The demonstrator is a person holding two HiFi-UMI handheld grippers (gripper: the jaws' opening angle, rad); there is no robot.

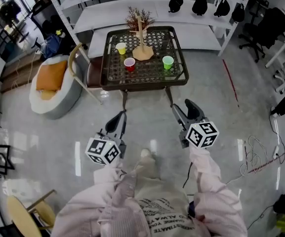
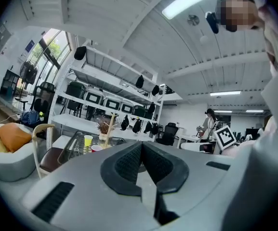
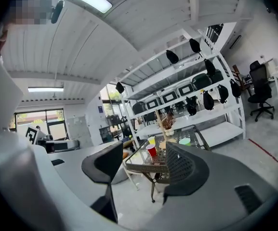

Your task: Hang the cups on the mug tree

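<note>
Far left on the floor, a grey pouf (image 1: 58, 100) with an orange cushion (image 1: 51, 75). Just right of it, a wooden chair (image 1: 90, 70) with a brown seat, pushed against the left edge of the counter (image 1: 113, 80), a dark metal one with a mesh top.

On the counter, left to right:
- yellow cup (image 1: 121, 48), upright, just left of the tree's base;
- red cup (image 1: 129, 64), upright, nearer the person and a little right of the yellow one;
- wooden mug tree (image 1: 142, 49), upright on a round base around the middle, toward the far side;
- green cup (image 1: 168, 62), upright, right of the base and apart from it.

All three cups down on the top, none hung yet. Behind the tree, a bunch of dried twigs (image 1: 139, 18); on the counter or the shelf behind, hard to tell.

Left claw (image 1: 118, 122): jaws pressed together at the tips, nothing gripped, held over the bare floor short of the counter's near edge. Marker cube (image 1: 102, 151) behind it, then a pale pink sleeve (image 1: 90, 206).

Right claw (image 1: 183, 111): jaws spread wide, nothing between them, also short of the counter and well apart from the cups.

Far right, white shelving (image 1: 201, 21) with black bags (image 1: 199, 4), a black office chair (image 1: 261, 28), loose cables (image 1: 256, 157) on the floor.
</note>
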